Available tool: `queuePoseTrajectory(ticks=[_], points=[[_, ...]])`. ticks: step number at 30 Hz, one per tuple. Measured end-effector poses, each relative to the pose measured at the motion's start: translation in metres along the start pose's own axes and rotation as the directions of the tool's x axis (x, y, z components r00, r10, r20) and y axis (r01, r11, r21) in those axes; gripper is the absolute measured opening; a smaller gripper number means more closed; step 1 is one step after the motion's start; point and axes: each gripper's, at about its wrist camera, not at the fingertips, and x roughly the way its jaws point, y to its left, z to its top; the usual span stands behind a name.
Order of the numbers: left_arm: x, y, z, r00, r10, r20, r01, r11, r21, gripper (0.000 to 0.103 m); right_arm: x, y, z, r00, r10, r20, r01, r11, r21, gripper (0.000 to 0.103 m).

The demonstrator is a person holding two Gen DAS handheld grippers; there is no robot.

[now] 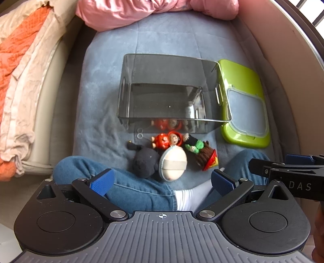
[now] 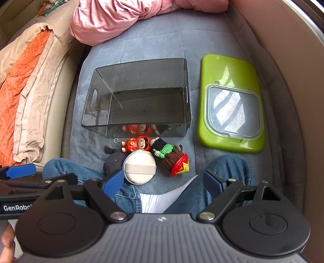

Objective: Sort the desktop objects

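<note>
Smoky grey plastic, see-through: the storage bin point(image 2: 137, 97) sits at the middle of the blue-grey blanket point(image 2: 154, 40) with nothing inside it, only reflections of the toys on its near wall. At its 3 o'clock lies a lime-green lid point(image 2: 230, 66) with a clear hinged window, flat on the blanket and just beside the bin. At the bin's 6 o'clock the toys are bunched together: a red figurine point(image 2: 137, 144), a knitted doll in green, brown and red point(image 2: 172, 159), a dark plush point(image 2: 112, 161) and a round cream pouch with a grey band point(image 2: 139, 168) resting against the others. Beyond them, at 12 o'clock, a pink quilt point(image 2: 113, 18) is heaped up; at 9 o'clock, orange and beige bedding point(image 2: 22, 85). Jeans-clad knees point(image 2: 66, 168) and a white sock point(image 2: 160, 200) frame the bottom. The left gripper point(image 1: 162, 182) hangs with its blue pads wide apart, nothing between them; the right gripper point(image 2: 164, 183) also stands apart and holds nothing. Letters "DAS" show on the right tool in the left view, "GenRobo" on the left tool in the right view
</note>
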Motion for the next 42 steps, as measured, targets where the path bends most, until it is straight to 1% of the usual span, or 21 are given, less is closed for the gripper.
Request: queuePoseTrajectory(ticks=[4, 9, 15, 23, 30, 34, 37, 40, 42], points=[[0.001, 0.001, 0.0, 1.0, -0.002, -0.003, 0.002, 1.0, 0.0, 0.103, 0.0, 0.001, -0.001, 1.0, 0.007, 0.005, -0.007, 1.0, -0.007, 0.085], [0.006, 0.0, -0.001, 1.0, -0.002, -0.015, 0.002, 1.0, 0.001, 0.103, 0.005, 0.0, -0.001, 1.0, 0.021, -0.016, -0.021, 1.0, 0.012, 0.085], [0.013, 0.0, -0.002, 0.999, -0.004, -0.034, 0.004, 1.0, 0.001, 0.103, 0.013, -0.005, 0.0, 0.999, 0.016, -0.038, -0.015, 0.999, 0.033, 0.089], [0.018, 0.001, -0.001, 0.999, -0.006, -0.047, 0.006, 1.0, -0.002, 0.103, 0.02, -0.009, -0.002, 0.998, 0.011, -0.057, -0.008, 0.999, 0.049, 0.09], [0.032, 0.002, -0.002, 0.997, -0.014, -0.072, 0.014, 1.0, -0.001, 0.103, 0.029, -0.011, -0.002, 0.997, 0.012, -0.076, -0.009, 0.999, 0.049, 0.09], [0.047, 0.002, -0.003, 0.996, -0.047, -0.081, 0.047, 0.999, 0.0, 0.103, 0.04, -0.017, -0.002, 0.996, 0.009, -0.09, -0.004, 0.998, 0.061, 0.092], [0.066, 0.004, -0.004, 0.991, -0.09, -0.096, 0.091, 0.996, 0.009, 0.103, 0.053, -0.021, -0.002, 0.994, 0.0, -0.108, 0.008, 0.997, 0.073, 0.093], [0.09, 0.006, -0.007, 0.987, -0.13, -0.092, 0.135, 0.99, 0.051, 0.103, 0.069, -0.026, -0.001, 0.992, -0.013, -0.125, 0.022, 0.997, 0.071, 0.095], [0.111, 0.01, -0.008, 0.984, -0.153, -0.089, 0.16, 0.983, 0.086, 0.103, 0.08, -0.03, -0.001, 0.993, 0.002, -0.116, 0.007, 0.997, 0.078, 0.095]])
